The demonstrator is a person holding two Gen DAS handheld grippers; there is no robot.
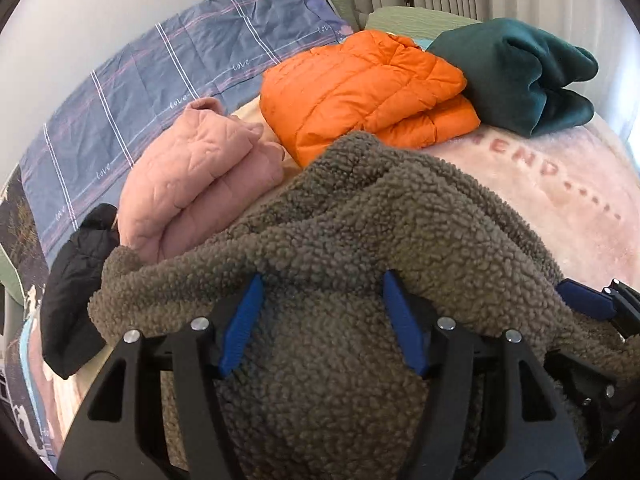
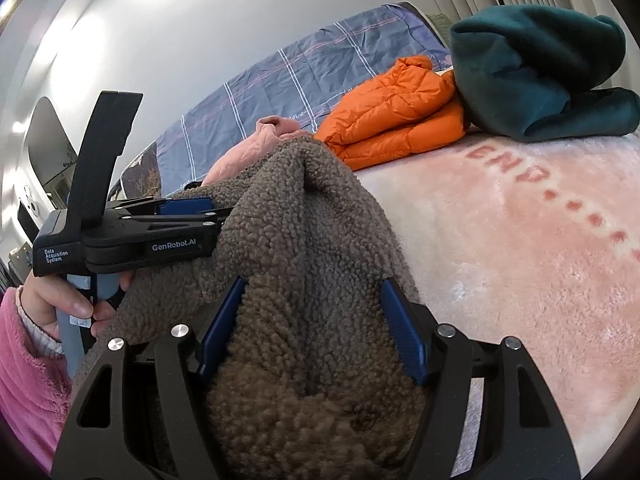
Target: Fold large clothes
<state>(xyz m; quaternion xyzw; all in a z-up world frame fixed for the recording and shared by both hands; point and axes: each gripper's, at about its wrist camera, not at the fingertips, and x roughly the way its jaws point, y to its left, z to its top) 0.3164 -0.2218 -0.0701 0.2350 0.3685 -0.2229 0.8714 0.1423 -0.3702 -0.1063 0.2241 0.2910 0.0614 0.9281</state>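
Bedroom, folding in progress: brown sherpa fleece jacket (image 1: 360,240) heaped on the pink plush blanket (image 1: 560,200), bunched directly ahead of and between both claws. Left gripper (image 1: 324,320) spread wide, fleece bulging between the blue pads, firm pinch not evident. Right gripper (image 2: 312,328) likewise wide around a thick fold, grip uncertain. Both hands equally near; bundle's long axis running away toward the headboard side. Beyond: four folded garments, namely one pink quilted jacket (image 1: 192,184), one orange puffer jacket (image 1: 368,92), one dark green sweatshirt (image 1: 516,72), one black garment (image 1: 76,280).
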